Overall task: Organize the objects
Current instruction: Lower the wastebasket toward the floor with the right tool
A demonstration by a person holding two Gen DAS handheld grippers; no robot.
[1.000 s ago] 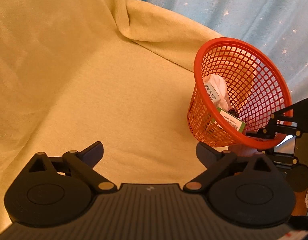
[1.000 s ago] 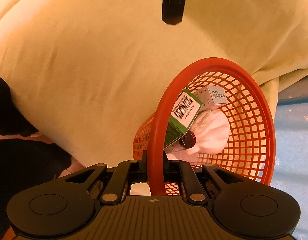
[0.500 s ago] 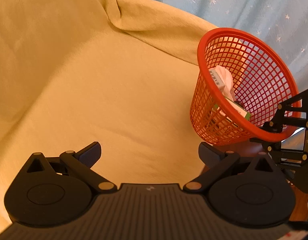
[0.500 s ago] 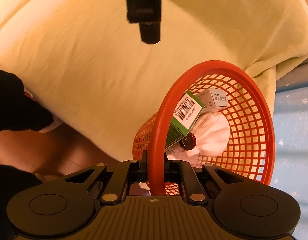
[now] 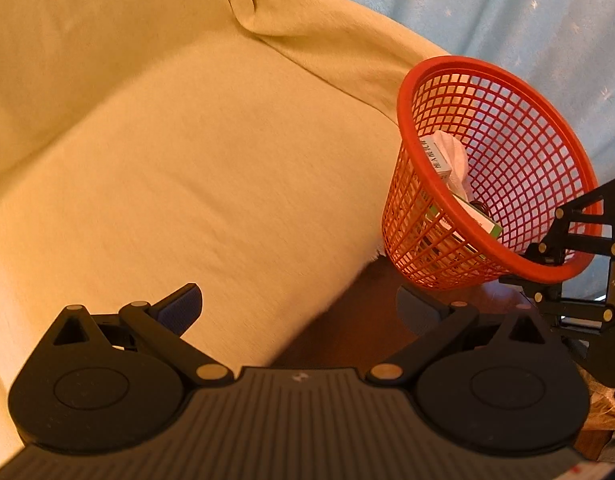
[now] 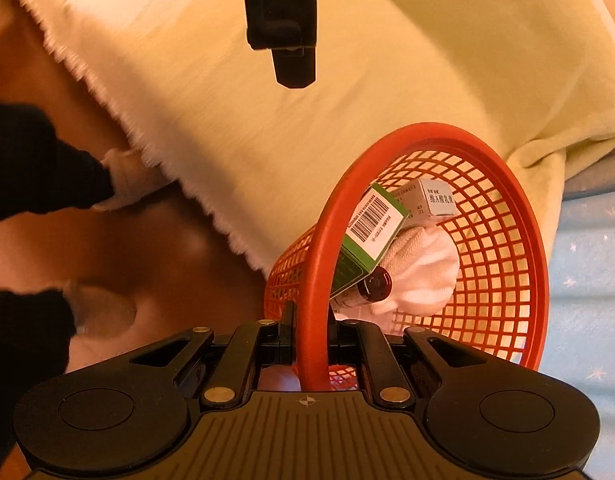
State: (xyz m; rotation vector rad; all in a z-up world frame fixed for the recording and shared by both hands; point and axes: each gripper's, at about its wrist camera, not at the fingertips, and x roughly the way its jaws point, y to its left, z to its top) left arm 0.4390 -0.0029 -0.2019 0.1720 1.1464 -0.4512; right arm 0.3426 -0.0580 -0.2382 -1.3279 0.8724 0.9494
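Right gripper (image 6: 309,344) clamped on tilted red basket (image 6: 503,240) rim, past yellow cloth (image 5: 187,160) frayed edge; left gripper (image 5: 299,300) wide, empty, over that edge.

- One red mesh basket (image 6: 503,240)
- Inside the basket, two small cartons — one green-edged with a barcode (image 6: 373,224), one grey-white (image 6: 431,200)
- One white cloth (image 6: 421,276) in the basket
- One dark-capped bottle (image 6: 373,286) in the basket
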